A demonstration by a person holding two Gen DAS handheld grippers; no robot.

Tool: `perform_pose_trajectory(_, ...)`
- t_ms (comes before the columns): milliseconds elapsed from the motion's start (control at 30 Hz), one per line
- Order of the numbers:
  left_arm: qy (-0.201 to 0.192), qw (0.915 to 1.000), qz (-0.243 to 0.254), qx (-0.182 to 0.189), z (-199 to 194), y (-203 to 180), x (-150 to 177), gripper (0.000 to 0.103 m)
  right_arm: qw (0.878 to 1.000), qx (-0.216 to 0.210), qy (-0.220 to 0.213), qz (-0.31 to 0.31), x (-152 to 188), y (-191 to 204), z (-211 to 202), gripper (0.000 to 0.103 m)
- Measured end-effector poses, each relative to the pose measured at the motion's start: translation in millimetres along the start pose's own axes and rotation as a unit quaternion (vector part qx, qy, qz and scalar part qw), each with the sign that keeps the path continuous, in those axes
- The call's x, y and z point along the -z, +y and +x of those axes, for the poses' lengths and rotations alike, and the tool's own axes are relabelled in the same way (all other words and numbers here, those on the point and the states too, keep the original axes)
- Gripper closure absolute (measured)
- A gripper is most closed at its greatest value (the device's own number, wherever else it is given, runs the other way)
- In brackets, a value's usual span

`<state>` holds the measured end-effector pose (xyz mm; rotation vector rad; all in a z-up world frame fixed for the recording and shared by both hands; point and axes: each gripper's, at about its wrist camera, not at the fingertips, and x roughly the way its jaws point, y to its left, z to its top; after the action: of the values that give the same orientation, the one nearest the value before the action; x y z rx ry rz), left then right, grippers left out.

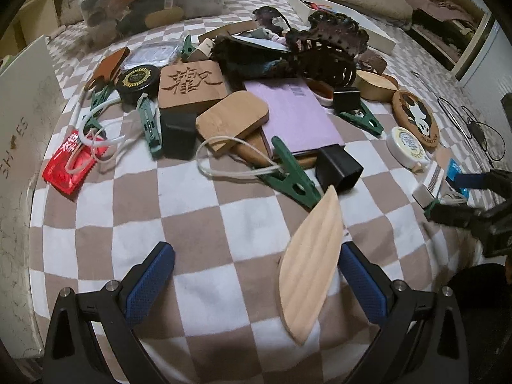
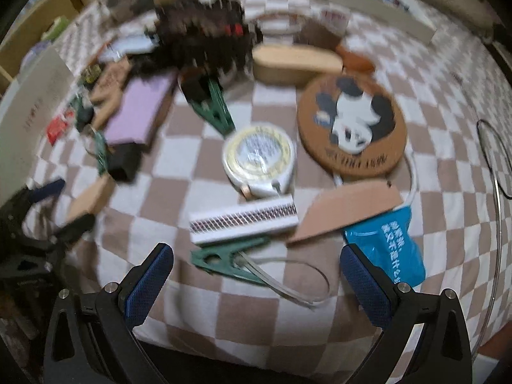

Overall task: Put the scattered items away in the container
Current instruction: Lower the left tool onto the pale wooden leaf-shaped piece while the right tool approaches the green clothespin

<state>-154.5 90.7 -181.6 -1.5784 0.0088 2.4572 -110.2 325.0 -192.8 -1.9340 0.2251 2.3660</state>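
Many small items lie scattered on a checked cloth. In the left wrist view my left gripper is open, and a leaf-shaped wooden piece lies between its fingers, close against the right pad. Beyond it are a green clip, a black cube, a purple book and a carved wooden block. My right gripper is also open, above a green clip with a cord loop. A white ridged box, a round tin and a blue packet lie just ahead of it.
A clear plastic bin full of things stands at the back left, and a white open box at the back right. A white shoe-box panel stands along the left edge. A panda coaster and thin wire hoops lie on the right.
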Motion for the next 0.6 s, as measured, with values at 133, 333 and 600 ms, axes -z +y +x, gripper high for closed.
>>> perform_pose_trajectory(133,0.002,0.9999,0.009,-0.011,4.8,-2.5,2.1,0.000,0.999,-0.007,0.031,0.001,2.6,-6.3,10.4,0.000)
perform_pose_trajectory(333,0.006,0.9993,0.023,-0.029,11.2,-7.3,2.9,0.000,0.999,-0.018,0.041,0.004,4.2,-11.0,13.0,0.000)
perform_pose_trajectory(600,-0.017,0.9990,0.027,-0.031,11.1,-8.0,7.6,0.000,0.998,-0.037,0.042,0.023,8.5,-20.9,11.3,0.000)
